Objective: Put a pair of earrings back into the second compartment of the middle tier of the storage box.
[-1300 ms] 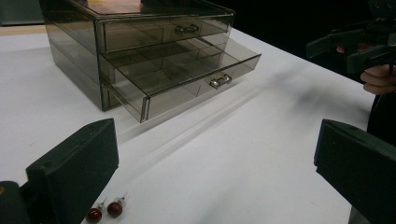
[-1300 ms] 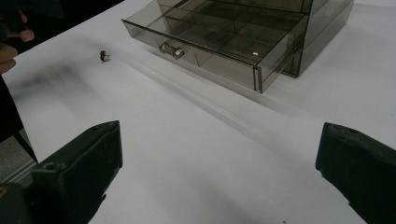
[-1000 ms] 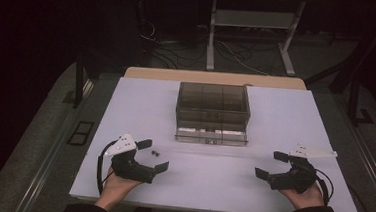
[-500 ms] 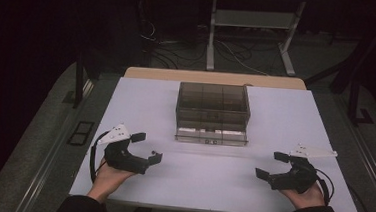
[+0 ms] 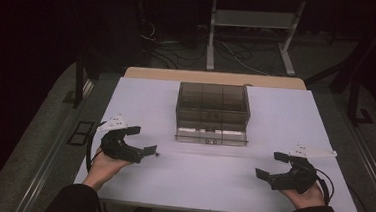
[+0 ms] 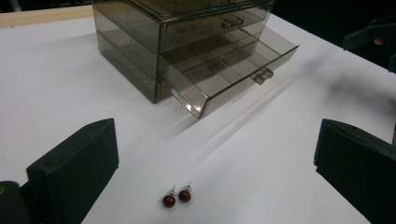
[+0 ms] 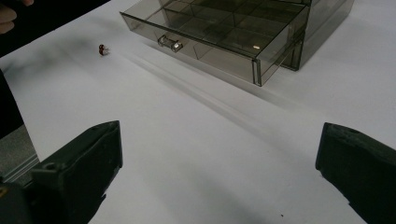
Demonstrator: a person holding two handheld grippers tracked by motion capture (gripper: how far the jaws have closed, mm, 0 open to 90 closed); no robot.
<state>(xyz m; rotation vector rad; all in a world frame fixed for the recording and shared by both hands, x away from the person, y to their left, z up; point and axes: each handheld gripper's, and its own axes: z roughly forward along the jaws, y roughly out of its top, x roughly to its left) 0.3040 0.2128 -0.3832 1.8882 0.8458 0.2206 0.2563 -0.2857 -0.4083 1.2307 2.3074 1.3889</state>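
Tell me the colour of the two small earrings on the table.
Dark red, with silvery posts. The earrings show best in the left gripper view, lying between the open tongs.

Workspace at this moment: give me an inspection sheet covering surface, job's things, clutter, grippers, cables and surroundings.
Surface: white table, bare apart from the items below.
Job's things: two red earrings side by side on the table, between the left gripper's jaws and apart from them; smoky clear drawer box mid-table, its bottom drawer pulled out, compartments look empty.
Clutter: nothing seen.
Grippers: left gripper open, low over the table at the earrings; right gripper open, holding nothing, aimed towards the drawer.
Cables: one trails from each gripper off the near edge; loose cables on the floor beyond.
Surroundings: dark room, metal stand behind the table.
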